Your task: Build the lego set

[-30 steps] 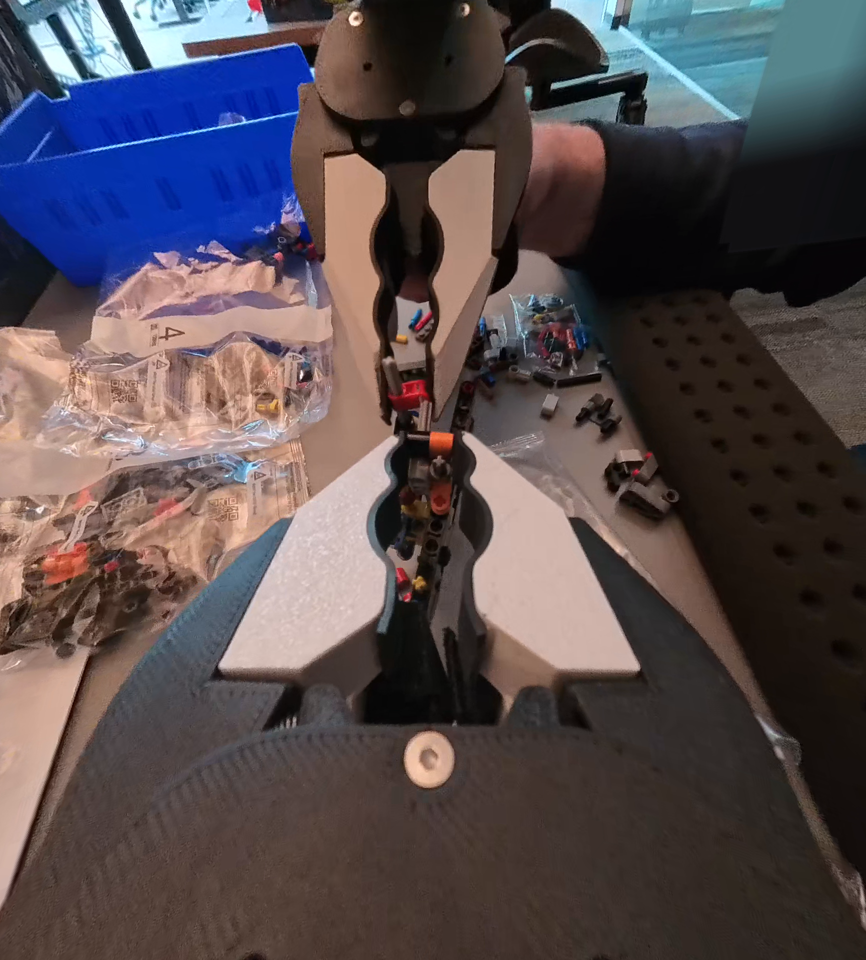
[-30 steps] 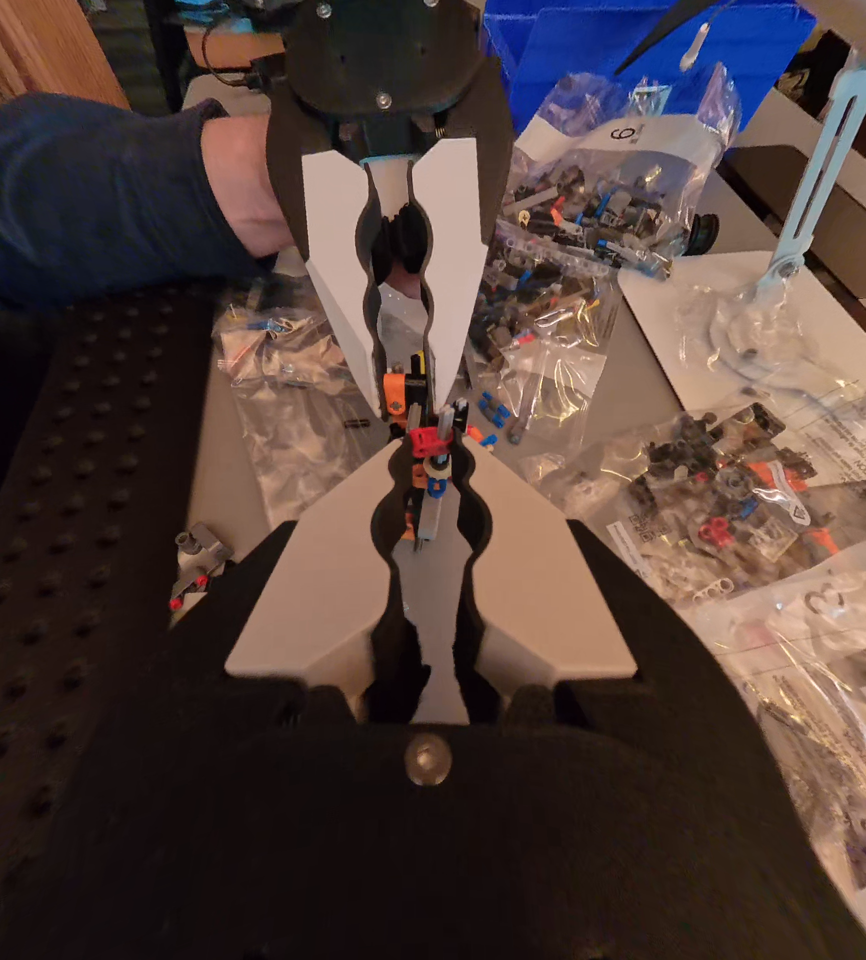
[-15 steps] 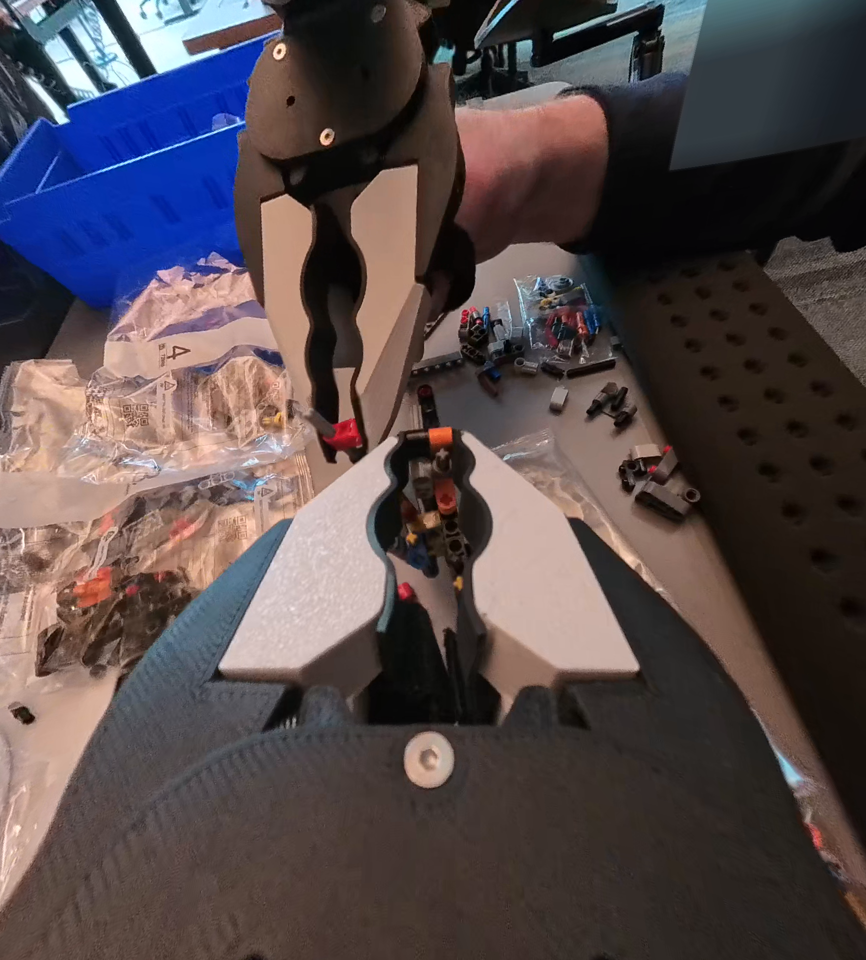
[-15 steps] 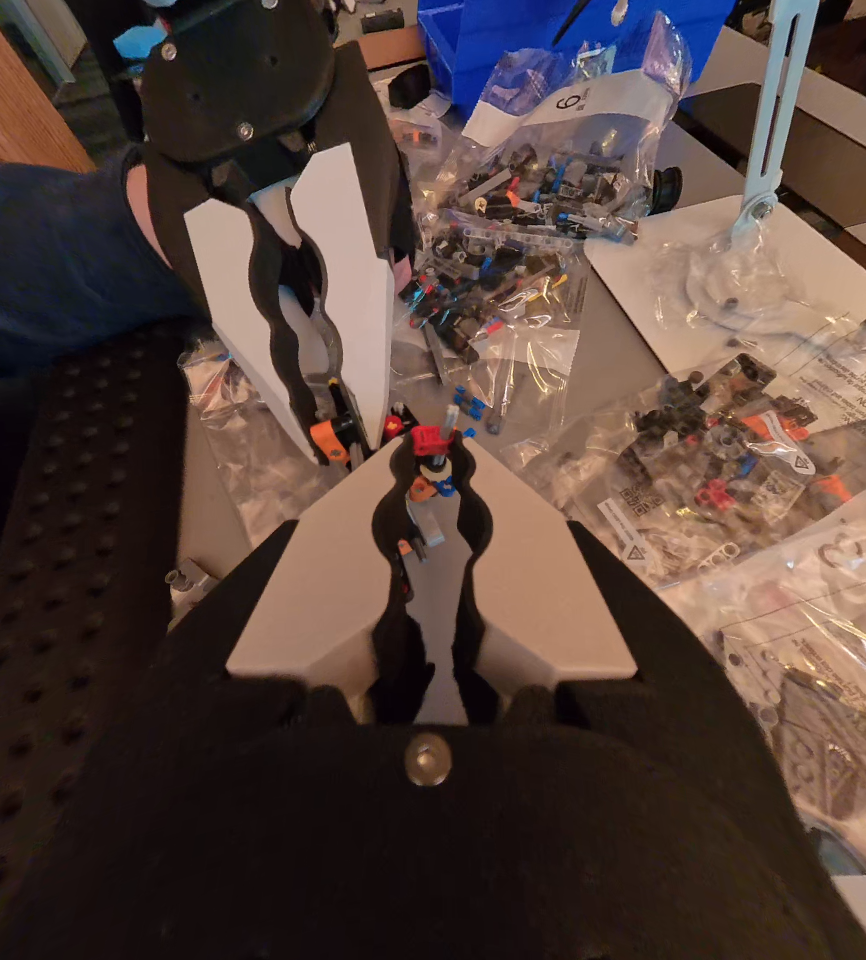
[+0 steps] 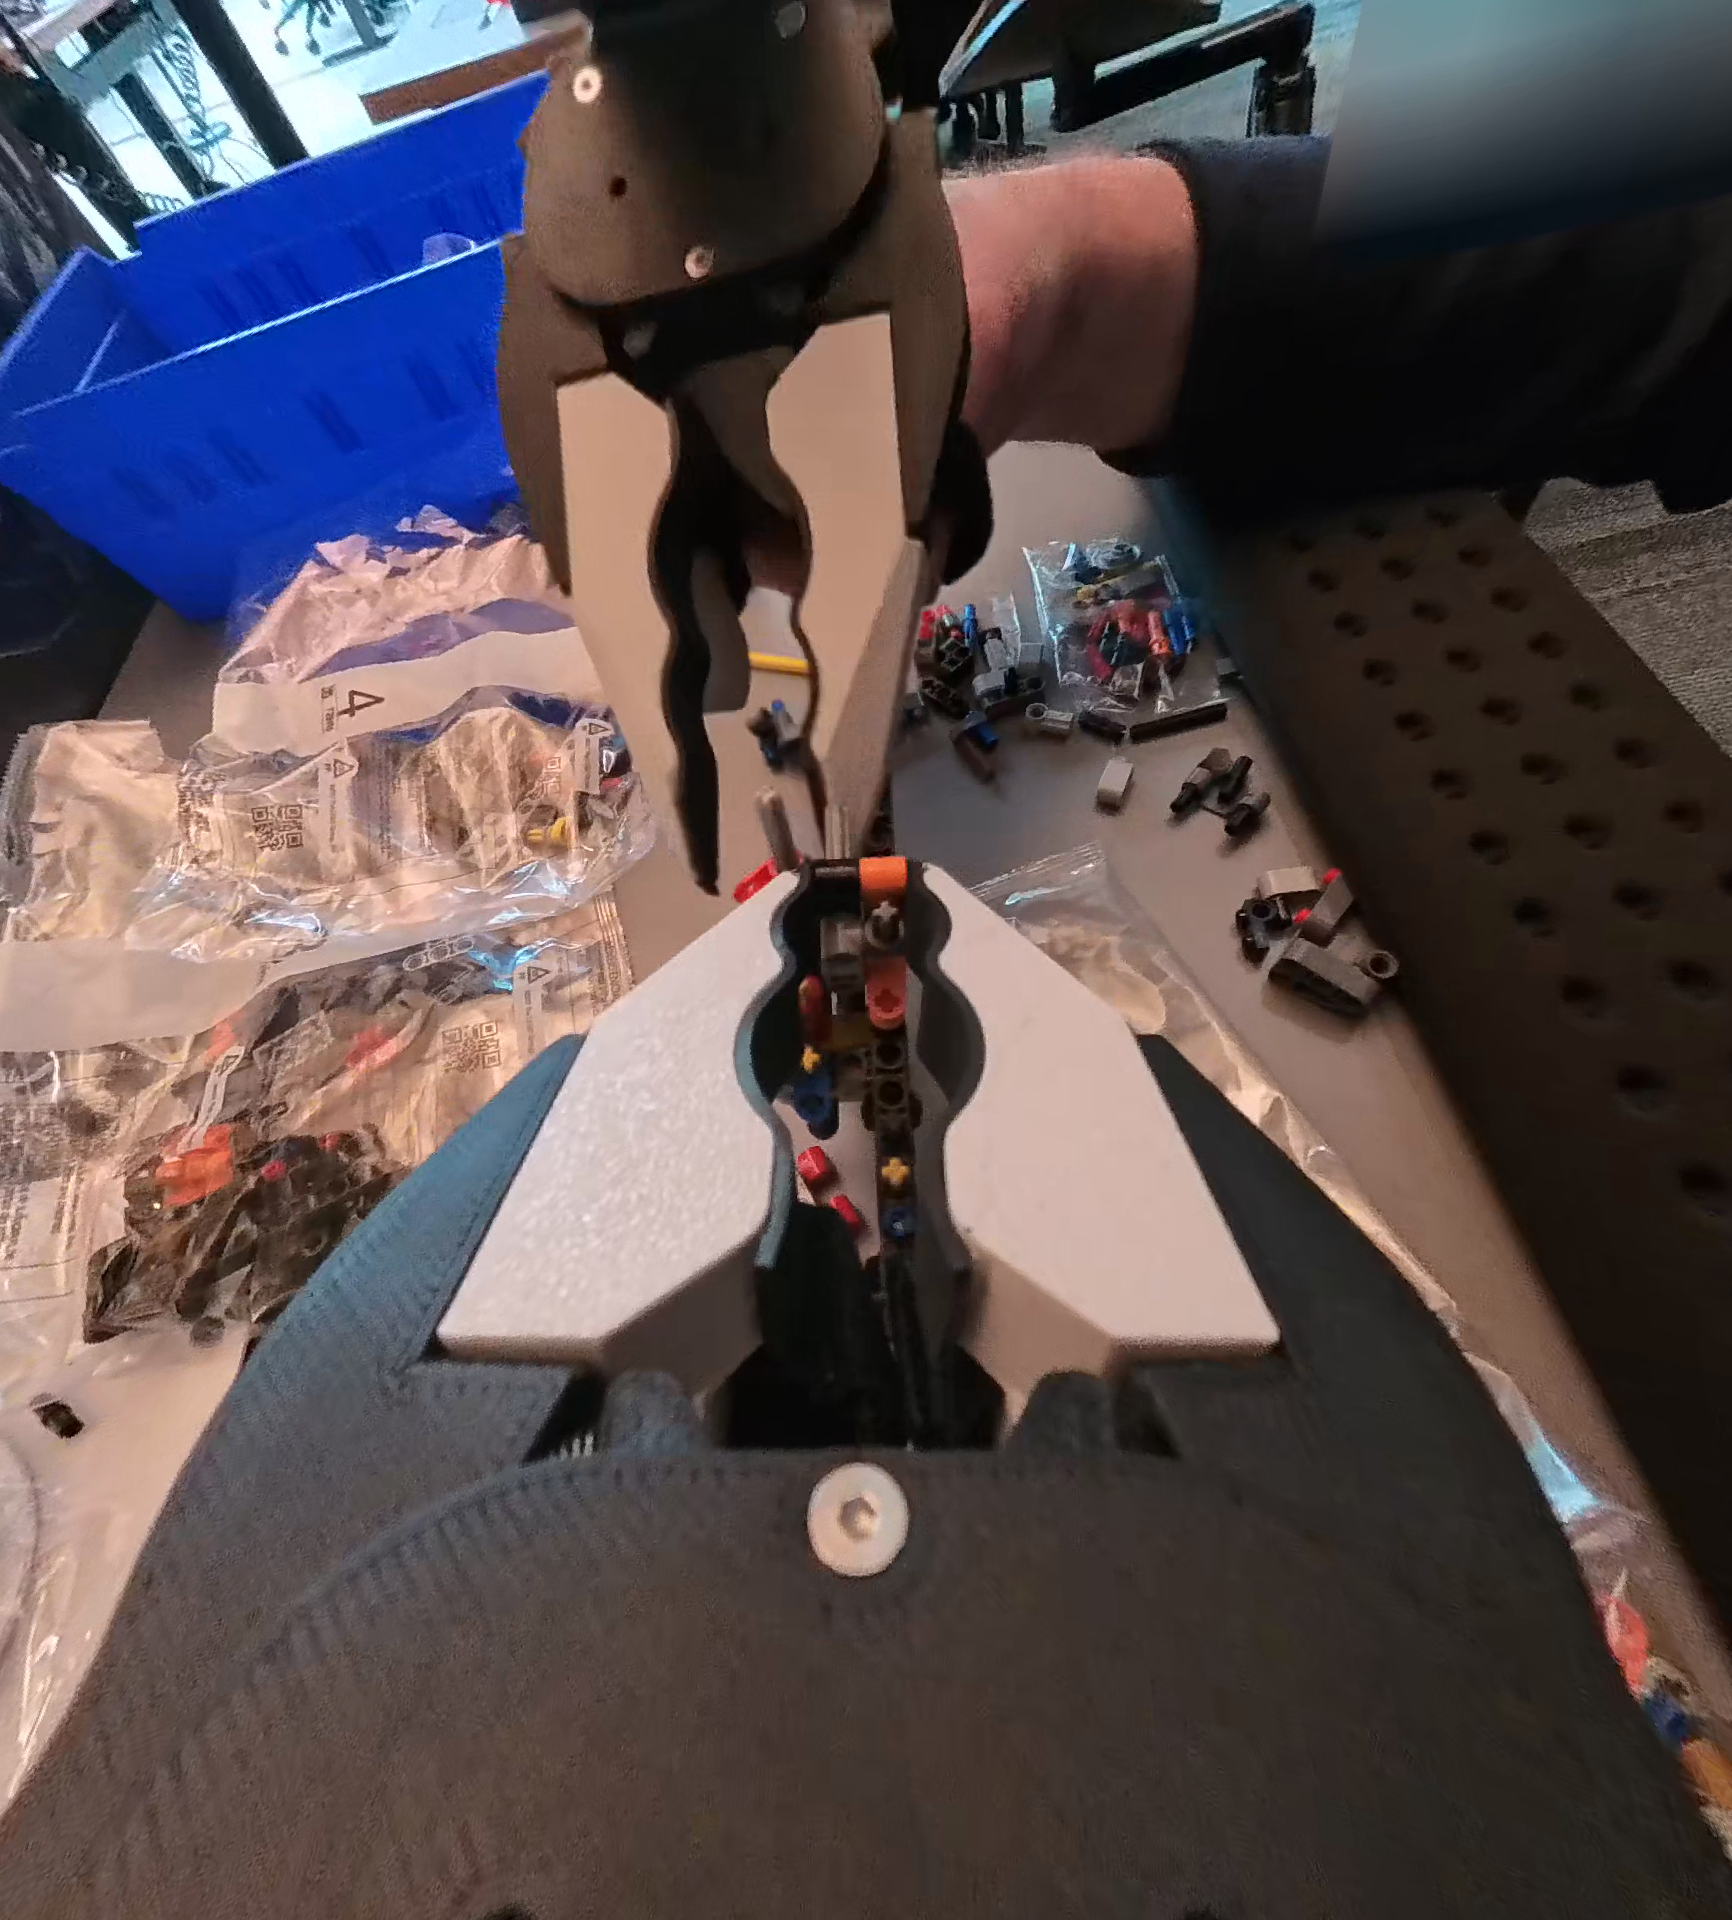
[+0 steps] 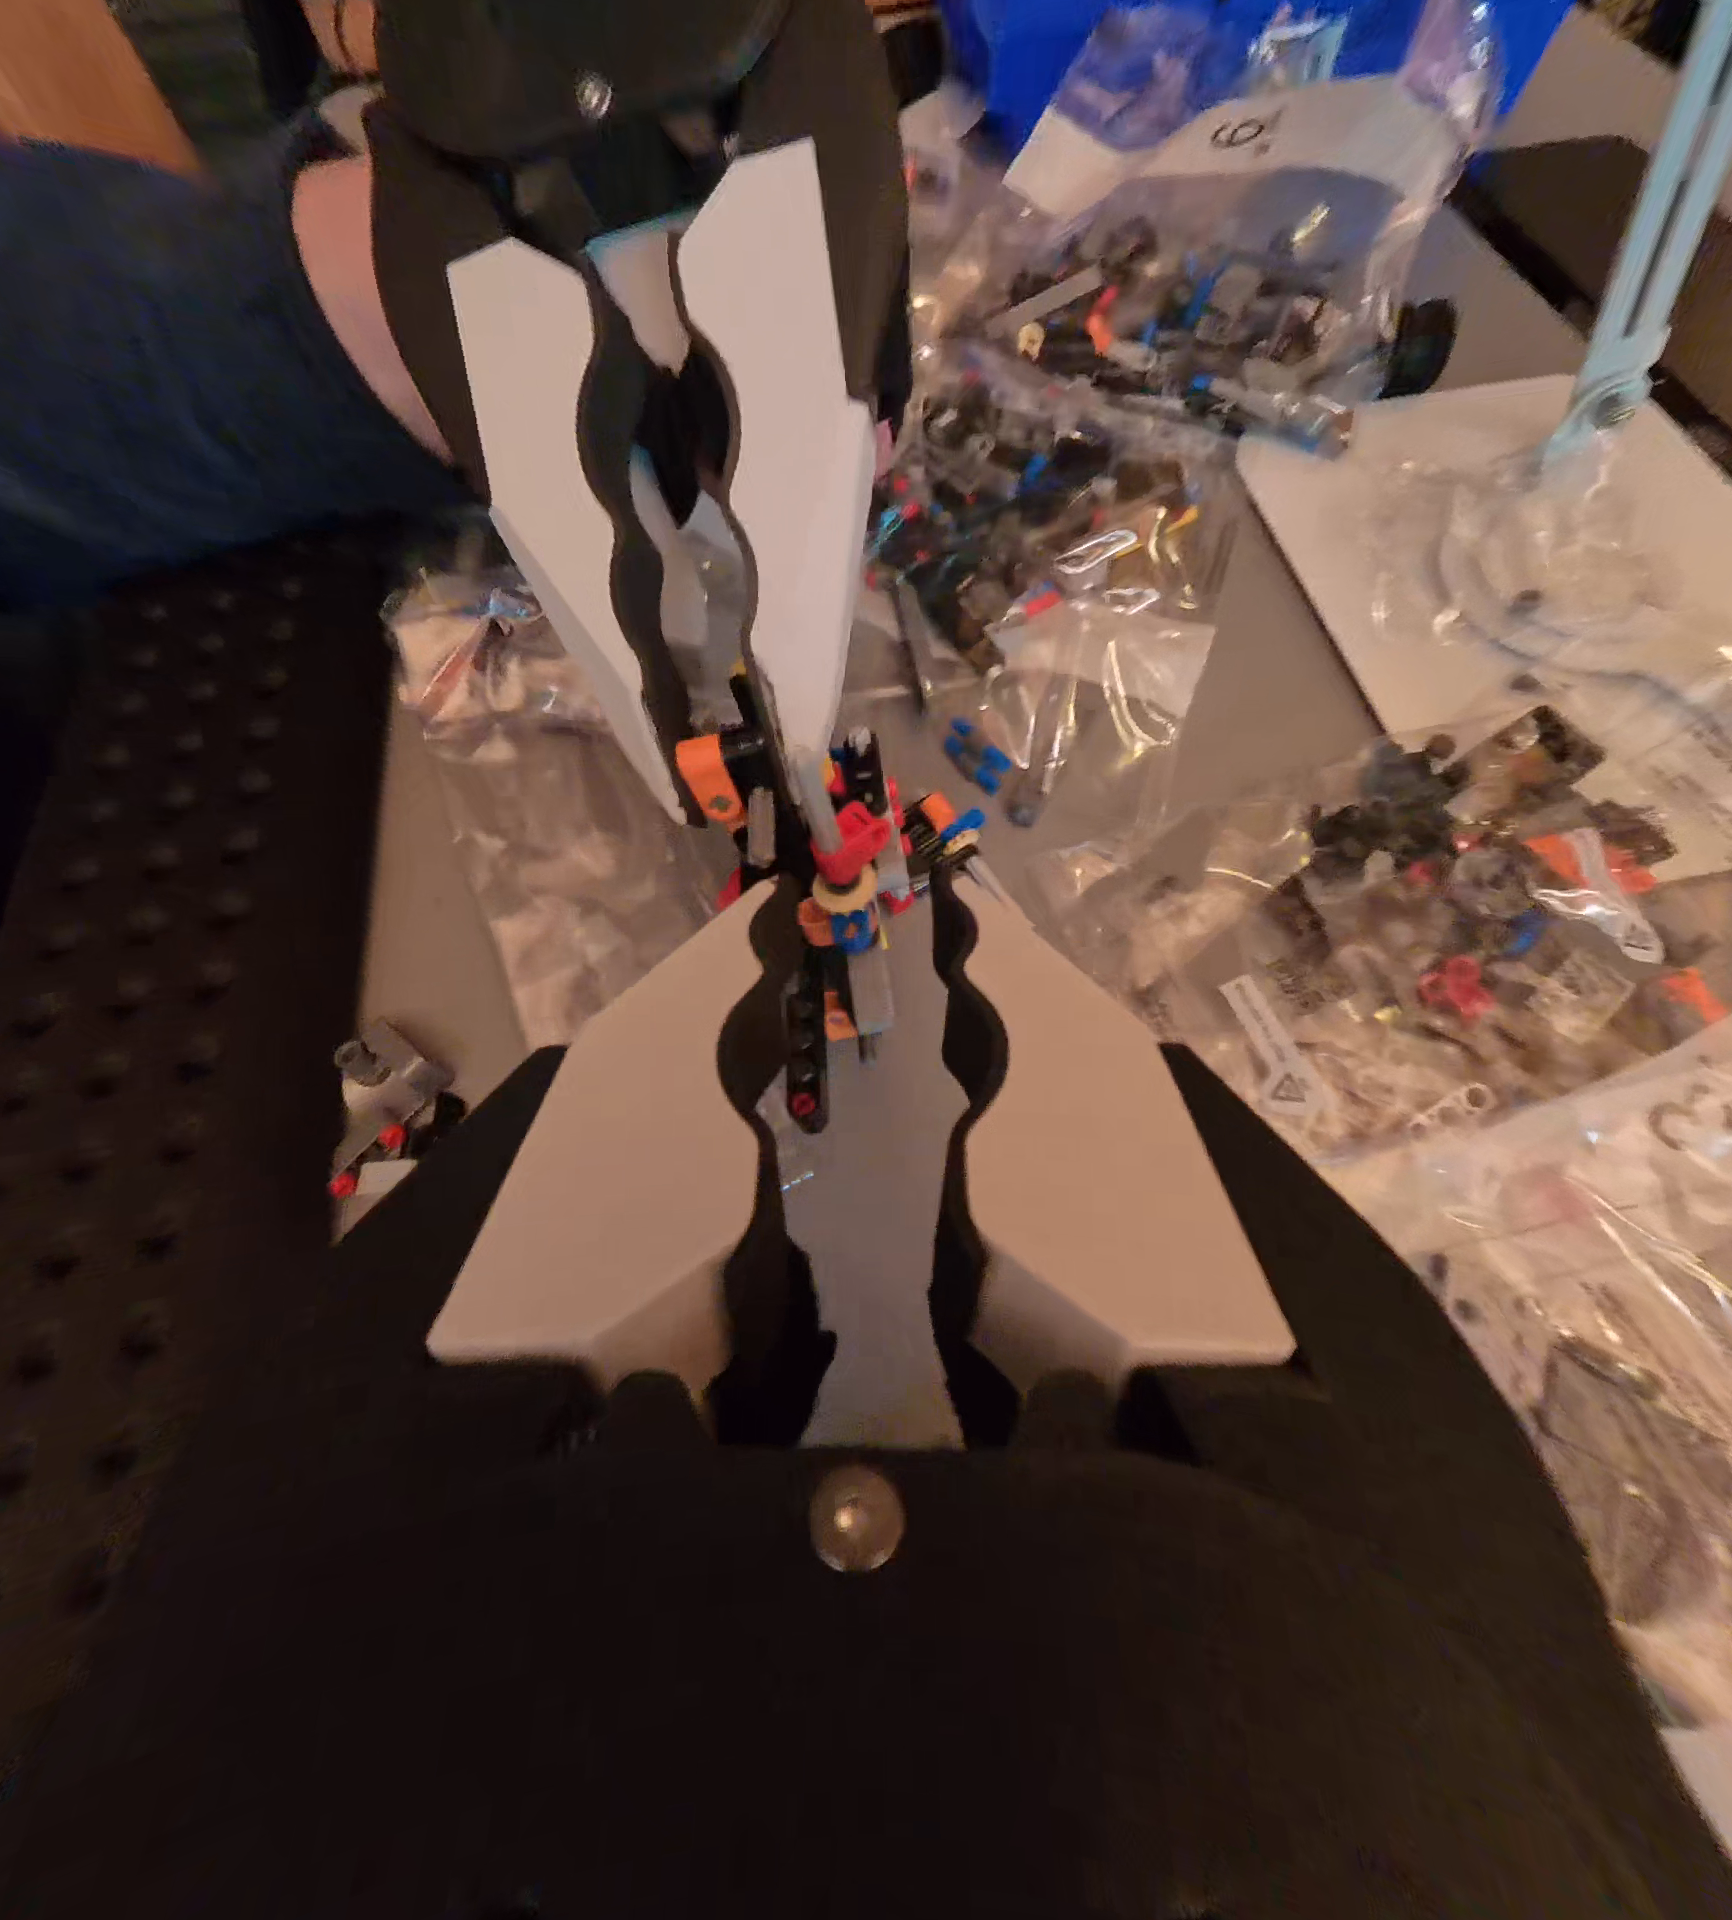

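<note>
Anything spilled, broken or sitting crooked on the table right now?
Nothing looks damaged. Loose pieces lie scattered on the grey table beside an opened bag; that fits mid-build sorting. The left gripper is shut on the assembly.

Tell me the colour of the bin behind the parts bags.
Blue. The bin shows best in the left wrist view, at the table's far left.

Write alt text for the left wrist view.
The left gripper holds a lego assembly tip to tip with the right gripper over a grey table. Part bags and a blue bin sit left.
</note>
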The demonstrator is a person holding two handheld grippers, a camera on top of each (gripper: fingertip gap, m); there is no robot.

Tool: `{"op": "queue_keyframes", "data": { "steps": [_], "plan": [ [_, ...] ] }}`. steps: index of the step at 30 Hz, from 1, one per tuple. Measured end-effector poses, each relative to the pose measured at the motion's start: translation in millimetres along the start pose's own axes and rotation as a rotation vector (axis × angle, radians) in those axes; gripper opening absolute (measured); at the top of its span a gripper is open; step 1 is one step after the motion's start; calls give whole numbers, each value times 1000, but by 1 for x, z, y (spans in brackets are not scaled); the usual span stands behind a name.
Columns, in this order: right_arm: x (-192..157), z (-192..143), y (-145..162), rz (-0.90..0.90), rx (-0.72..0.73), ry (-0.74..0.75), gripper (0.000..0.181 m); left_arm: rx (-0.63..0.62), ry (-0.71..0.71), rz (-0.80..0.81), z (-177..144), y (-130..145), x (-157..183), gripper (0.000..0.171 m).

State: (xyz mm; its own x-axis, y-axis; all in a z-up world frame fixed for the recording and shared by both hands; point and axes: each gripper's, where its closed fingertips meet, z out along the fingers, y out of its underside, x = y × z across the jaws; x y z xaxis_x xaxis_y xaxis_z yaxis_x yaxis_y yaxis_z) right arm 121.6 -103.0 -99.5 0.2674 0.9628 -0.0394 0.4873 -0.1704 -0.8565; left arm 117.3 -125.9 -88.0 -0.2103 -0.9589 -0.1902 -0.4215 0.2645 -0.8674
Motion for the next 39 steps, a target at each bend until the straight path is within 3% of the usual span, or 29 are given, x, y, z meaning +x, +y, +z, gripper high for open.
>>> {"op": "queue_keyframes", "data": {
  "steps": [5,16,29,39],
  "plan": [
    [-1,7,5,-27,-41,3,9,1,18,-2,2,-1,3,16],
    [5,12,1,-124,-77,115,8,-48,9,22,8,4,6,17],
    [5,3,-1,-85,-52,96,8,-2,-23,-33,-12,6,-8,16],
    [-4,-9,-20,-71,66,52,30,47,-51,-77,-10,2,-17,16]
  ]
}}
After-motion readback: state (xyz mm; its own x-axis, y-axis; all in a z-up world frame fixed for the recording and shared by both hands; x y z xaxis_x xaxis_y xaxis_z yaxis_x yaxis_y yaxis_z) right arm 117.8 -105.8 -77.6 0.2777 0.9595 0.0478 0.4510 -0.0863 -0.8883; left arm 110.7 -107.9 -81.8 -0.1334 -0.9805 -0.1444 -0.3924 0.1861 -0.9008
